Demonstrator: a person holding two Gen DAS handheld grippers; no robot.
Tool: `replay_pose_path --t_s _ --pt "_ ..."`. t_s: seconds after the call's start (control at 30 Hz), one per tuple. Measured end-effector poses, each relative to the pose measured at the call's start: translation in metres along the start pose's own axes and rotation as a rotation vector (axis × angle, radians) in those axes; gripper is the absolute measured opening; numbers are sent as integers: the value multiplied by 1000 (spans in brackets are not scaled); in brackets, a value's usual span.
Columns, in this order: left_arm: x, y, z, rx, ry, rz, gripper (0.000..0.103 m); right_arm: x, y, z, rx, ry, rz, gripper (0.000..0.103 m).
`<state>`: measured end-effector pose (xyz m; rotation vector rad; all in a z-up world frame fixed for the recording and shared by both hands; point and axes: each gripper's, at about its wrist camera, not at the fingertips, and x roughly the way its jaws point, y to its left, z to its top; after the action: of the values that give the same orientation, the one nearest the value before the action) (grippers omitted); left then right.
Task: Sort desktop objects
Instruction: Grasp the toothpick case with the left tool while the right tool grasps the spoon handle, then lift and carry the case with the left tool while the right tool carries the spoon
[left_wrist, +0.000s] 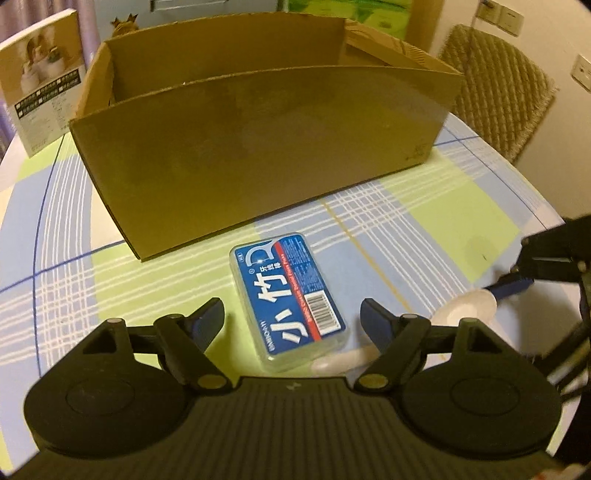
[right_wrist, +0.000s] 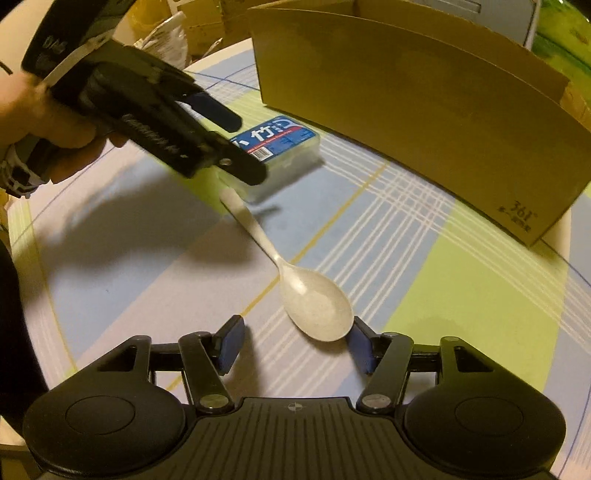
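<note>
Far left, a printed carton (left_wrist: 44, 85) is standing behind the table (left_wrist: 55, 229), outside the work. Your left gripper (left_wrist: 291, 321) is hovering over the floss case (left_wrist: 288, 299), jaws spread wider than the case and gripping nothing, so lowering them would straddle its long sides. The case is lying flat just in front of the box (left_wrist: 258, 147), whose open top is facing up to receive sorted items. To its right, the spoon (right_wrist: 295, 277) is lying bowl-up, its handle end reaching almost to the case; whether they are touching is unclear. Your right gripper (right_wrist: 295, 341) is sitting low at the spoon's bowl, jaws wide apart and empty, the right finger (right_wrist: 360, 345) just beside the bowl's rim, probably preparing a grasp.
</note>
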<state>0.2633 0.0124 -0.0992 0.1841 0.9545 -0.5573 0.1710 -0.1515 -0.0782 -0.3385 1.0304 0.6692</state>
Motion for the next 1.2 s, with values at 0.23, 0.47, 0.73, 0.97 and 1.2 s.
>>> replay_pose_path --t_s 0.23,0.47,0.73,0.97,1.2 --pt "6 -6 -1 13 23 67 55 4 -1 0 -15 -31 -24 59" --pt "-22 1 -25 -22 42 129 54 6 -6 1 -52 -64 -18 58" --pt "-43 -5 -49 -69 61 127 54 14 -5 8 -125 -59 14 56" --pt "-48 -13 -59 -84 73 125 54 7 -2 2 -58 -56 6 9" --pt "-62 -28 -65 -97 60 117 54 -12 -5 -17 108 -77 -28 7"
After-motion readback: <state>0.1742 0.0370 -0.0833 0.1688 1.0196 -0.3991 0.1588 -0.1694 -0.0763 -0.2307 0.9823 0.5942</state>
